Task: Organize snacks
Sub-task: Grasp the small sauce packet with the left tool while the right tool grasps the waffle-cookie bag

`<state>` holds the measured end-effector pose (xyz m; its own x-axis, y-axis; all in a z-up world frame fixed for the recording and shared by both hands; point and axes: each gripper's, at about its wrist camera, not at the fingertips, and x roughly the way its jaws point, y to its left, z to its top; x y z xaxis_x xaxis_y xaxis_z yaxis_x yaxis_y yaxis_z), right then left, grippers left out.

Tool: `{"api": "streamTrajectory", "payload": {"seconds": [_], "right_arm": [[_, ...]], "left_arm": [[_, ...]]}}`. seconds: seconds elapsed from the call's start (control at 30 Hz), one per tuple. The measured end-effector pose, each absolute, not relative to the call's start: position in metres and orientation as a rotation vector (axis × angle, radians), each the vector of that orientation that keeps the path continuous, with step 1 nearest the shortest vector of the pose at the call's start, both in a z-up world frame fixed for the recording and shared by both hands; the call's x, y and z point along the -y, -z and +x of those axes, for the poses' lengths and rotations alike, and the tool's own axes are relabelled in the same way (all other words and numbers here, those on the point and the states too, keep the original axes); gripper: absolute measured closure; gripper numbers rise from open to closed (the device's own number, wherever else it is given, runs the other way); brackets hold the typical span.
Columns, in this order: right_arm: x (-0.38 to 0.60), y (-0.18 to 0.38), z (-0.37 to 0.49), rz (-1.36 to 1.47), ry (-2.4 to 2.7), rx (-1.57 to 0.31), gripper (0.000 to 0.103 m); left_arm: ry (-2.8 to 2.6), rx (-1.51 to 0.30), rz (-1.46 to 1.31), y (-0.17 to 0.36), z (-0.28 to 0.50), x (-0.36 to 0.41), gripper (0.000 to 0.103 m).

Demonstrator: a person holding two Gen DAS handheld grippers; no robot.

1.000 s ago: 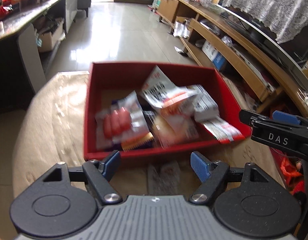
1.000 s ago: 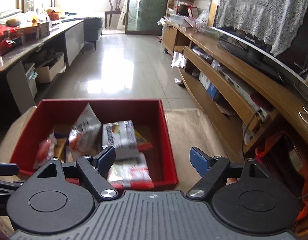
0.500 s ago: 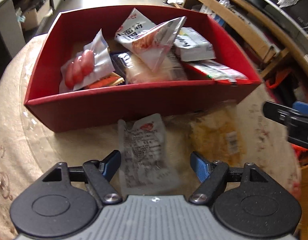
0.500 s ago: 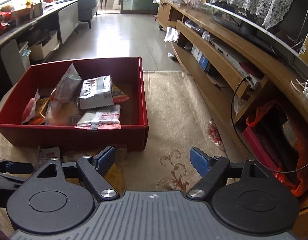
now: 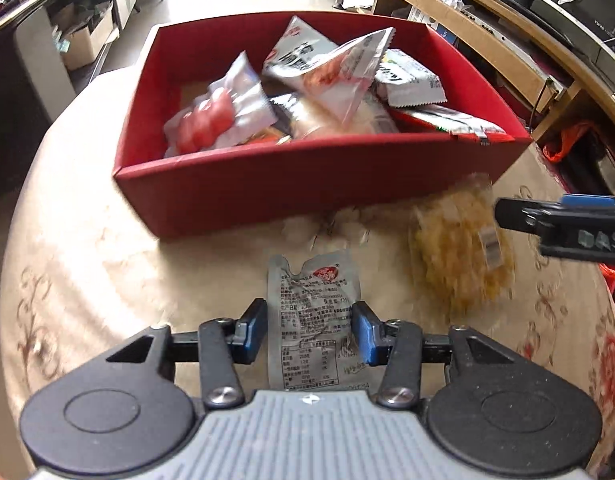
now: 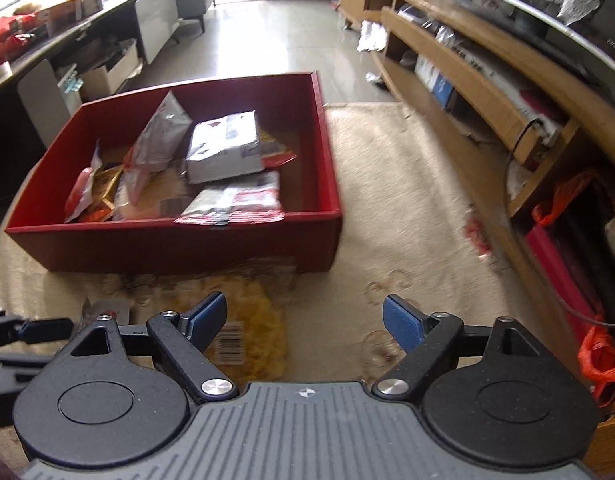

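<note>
Silver printed foil snack pouch (image 5: 313, 316) lies lengthwise between the left gripper (image 5: 309, 330), jaws just closing onto its edges; right gripper (image 6: 305, 320) gapes empty beside the yellow crinkled snack bag (image 6: 259, 320).

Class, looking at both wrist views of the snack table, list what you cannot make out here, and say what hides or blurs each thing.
- Silver foil sachet, left wrist view: its near end is hidden behind the left tool.
- Yellow snack bag, right wrist view: partly covered by the right tool; motion blur hides its label.
- Red cardboard box: lower packets are buried under the top ones.
- Print on the packets: too small to read.
</note>
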<state>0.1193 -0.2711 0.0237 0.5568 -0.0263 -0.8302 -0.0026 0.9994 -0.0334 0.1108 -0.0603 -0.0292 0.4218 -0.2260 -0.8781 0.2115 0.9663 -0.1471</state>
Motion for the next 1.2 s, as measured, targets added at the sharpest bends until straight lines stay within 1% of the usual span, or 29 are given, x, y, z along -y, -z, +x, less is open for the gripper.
{"api": "streamTrajectory", "payload": {"seconds": [0.13,0.27,0.4,0.47,0.53,0.6,0.67,0.7,0.73,0.77,0.8,0.9,0.93,1.0,1.1,1.2], "right_arm": [[0.261,-0.015,0.125,-0.049,0.002,-1.012,0.01],[0.252,-0.014,0.128,-0.035,-0.038,-1.021,0.007],[0.239,-0.017,0.127,-0.072,-0.089,-0.999,0.001],[0.234,-0.012,0.129,-0.092,-0.104,-1.015,0.0],[0.229,-0.004,0.131,-0.102,-0.11,-1.041,0.0],[0.223,0.003,0.133,-0.131,-0.112,-1.062,0.001],[0.219,0.013,0.134,-0.175,-0.083,-1.084,0.006],[0.219,0.018,0.134,-0.184,-0.066,-1.101,0.006],[0.223,0.018,0.132,-0.152,-0.07,-1.094,0.01],[0.226,0.017,0.132,-0.123,-0.088,-1.104,0.018],[0.227,0.014,0.131,-0.12,-0.085,-1.102,0.021],[0.226,0.01,0.12,-0.172,-0.062,-1.093,0.022],[0.225,0.009,0.115,-0.18,-0.058,-1.096,0.023],[0.226,0.006,0.105,-0.178,-0.056,-1.102,0.023],[0.224,-0.005,0.087,-0.17,-0.029,-1.095,0.023],[0.226,-0.014,0.07,-0.132,-0.004,-1.096,0.023]], "left_arm": [[0.288,-1.099,-0.025,0.022,0.101,0.051,0.063],[0.303,-1.122,-0.051,0.027,0.106,0.05,0.061],[0.316,-1.134,-0.057,0.029,0.11,0.053,0.053],[0.306,-1.142,-0.05,0.033,0.109,0.055,0.051],[0.316,-1.137,-0.037,0.031,0.107,0.058,0.045],[0.318,-1.134,-0.026,0.032,0.106,0.059,0.043],[0.323,-1.131,-0.02,0.033,0.106,0.061,0.041],[0.323,-1.132,-0.016,0.035,0.108,0.062,0.041],[0.324,-1.127,-0.011,0.035,0.108,0.063,0.041],[0.326,-1.127,-0.005,0.035,0.108,0.064,0.041],[0.328,-1.126,0.0,0.034,0.108,0.064,0.041],[0.331,-1.124,0.012,0.034,0.106,0.063,0.042],[0.326,-1.122,0.014,0.033,0.105,0.063,0.048],[0.328,-1.125,0.02,0.032,0.103,0.063,0.054],[0.335,-1.125,0.028,0.031,0.101,0.062,0.053],[0.32,-1.131,0.021,0.034,0.103,0.061,0.051]]}}
